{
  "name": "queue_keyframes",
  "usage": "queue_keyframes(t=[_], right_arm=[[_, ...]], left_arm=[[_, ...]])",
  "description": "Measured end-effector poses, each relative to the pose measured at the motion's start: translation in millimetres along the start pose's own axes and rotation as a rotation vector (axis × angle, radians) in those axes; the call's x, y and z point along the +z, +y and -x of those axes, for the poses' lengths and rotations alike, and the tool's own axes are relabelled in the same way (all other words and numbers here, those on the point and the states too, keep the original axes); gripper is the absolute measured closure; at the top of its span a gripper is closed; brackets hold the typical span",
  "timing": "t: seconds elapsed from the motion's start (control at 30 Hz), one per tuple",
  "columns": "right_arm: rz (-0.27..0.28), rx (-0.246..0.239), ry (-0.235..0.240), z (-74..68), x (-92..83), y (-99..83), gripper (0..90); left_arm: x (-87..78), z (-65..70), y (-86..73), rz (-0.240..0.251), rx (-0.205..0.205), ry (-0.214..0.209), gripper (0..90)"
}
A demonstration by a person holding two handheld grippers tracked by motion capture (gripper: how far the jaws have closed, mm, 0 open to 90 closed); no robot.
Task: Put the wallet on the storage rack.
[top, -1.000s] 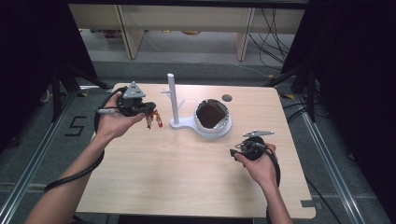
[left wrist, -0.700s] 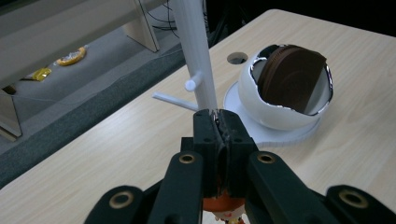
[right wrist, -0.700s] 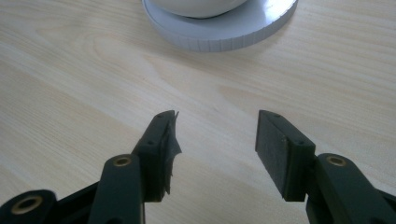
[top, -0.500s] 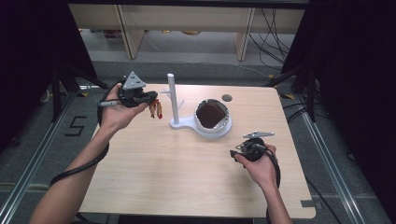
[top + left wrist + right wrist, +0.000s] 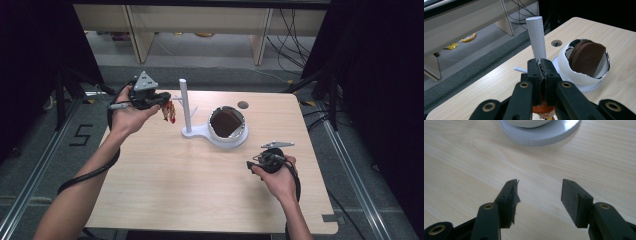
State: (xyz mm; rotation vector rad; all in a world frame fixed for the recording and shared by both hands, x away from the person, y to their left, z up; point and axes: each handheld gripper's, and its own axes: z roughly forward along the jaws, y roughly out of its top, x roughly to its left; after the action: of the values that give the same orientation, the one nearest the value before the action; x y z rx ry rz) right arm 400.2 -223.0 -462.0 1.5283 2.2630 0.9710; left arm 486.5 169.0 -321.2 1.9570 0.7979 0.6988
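Charm (image 5: 169,111): small red-orange trinket dangling at 9 o'clock of the white post (image 5: 185,102), pinched in the left gripper (image 5: 165,100).
Risk: it swings, misses the post's peg and drops on the bench (image 5: 175,185).
Right gripper (image 5: 539,195): spread, idle at 5 o'clock of the white bowl stand (image 5: 228,131).

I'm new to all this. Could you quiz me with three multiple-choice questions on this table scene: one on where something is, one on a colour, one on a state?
1. Where does the small red-and-orange charm hang?
A. in the left gripper, beside the white upright post
B. inside the bowl
C. on the floor

2. What colour is the disc in the white round holder?
A. green
B. brown
C. blue

3. How do the right gripper jaws stand?
A. shut on a disc
B. shut on the post
C. open, nothing between

Answers: 1 A, the high view shows the charm dangling there; 2 B, the left gripper view shows brown; 3 C, bare tabletop shows between them.
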Motion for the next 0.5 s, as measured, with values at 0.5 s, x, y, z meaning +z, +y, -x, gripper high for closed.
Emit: queue_keyframes(t=[0.5], right_arm=[[0.008,-0.025,-0.026,3.9,0.4,-0.9,47.8]], left_arm=[[7.8,6.0,4.3,-0.008,0.026,0.008,86.1]])
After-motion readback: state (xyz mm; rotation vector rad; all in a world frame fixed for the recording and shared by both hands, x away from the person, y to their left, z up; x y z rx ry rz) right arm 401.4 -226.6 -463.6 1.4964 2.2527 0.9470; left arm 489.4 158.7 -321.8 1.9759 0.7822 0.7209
